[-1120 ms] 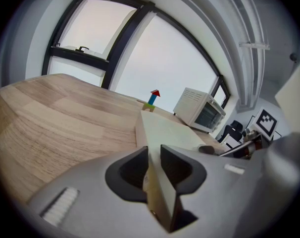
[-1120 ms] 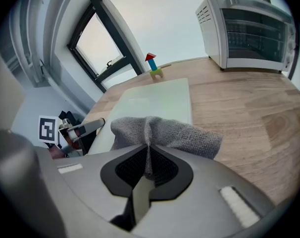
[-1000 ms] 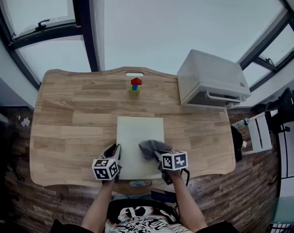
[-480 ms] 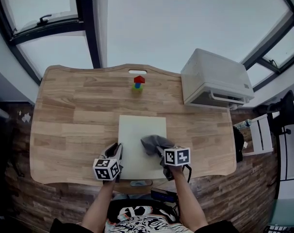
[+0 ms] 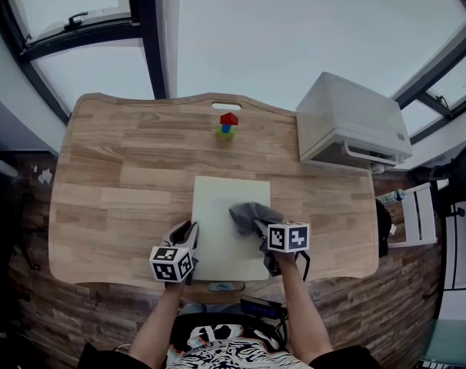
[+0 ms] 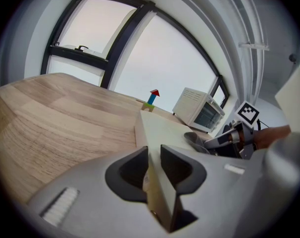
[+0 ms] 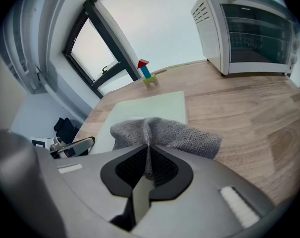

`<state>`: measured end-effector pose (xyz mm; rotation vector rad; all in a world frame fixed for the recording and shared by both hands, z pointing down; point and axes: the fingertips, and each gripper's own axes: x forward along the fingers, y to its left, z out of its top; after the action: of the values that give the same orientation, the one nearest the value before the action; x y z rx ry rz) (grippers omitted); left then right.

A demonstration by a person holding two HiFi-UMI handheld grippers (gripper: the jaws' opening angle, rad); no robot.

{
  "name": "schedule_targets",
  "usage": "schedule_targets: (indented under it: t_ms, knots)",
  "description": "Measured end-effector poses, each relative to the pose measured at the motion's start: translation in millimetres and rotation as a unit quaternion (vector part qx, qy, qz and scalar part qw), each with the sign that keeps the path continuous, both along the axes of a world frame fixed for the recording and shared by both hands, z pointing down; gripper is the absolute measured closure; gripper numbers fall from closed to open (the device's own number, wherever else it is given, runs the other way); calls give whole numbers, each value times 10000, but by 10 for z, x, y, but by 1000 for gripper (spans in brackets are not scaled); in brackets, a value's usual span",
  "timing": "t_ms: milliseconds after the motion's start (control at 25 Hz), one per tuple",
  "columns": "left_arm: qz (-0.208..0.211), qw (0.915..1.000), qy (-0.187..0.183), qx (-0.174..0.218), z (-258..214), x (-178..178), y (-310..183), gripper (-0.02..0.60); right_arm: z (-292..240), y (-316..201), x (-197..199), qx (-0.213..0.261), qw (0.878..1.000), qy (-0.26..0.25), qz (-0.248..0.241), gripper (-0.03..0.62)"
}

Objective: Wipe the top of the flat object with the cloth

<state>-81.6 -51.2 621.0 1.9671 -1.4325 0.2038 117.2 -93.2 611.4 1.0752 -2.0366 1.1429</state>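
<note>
So the left gripper (image 6: 152,165) has its jaws clamped on the near left edge of the pale flat board (image 5: 221,206), which lies on the wooden table (image 5: 118,183) close to the person. The right gripper (image 7: 149,165) is pinched tight on a bunched-up grey cloth (image 7: 165,133), and that cloth sits on top of the board over by its right edge. A little colourful block stack (image 5: 228,124) and a white oven (image 5: 352,125) are further back.

no legible text, labels, brands or numbers on anything in view.
</note>
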Motion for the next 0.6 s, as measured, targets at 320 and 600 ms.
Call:
schedule_targets:
  t_ms: [320, 600]
  knots:
    - [41, 10000, -48, 33, -19, -2, -15, 442, -18, -152, 4, 61, 9999, -79, 30, 585]
    - [39, 10000, -1, 19, -8, -9, 6, 442, -16, -271, 0, 99, 9999, -79, 52, 585]
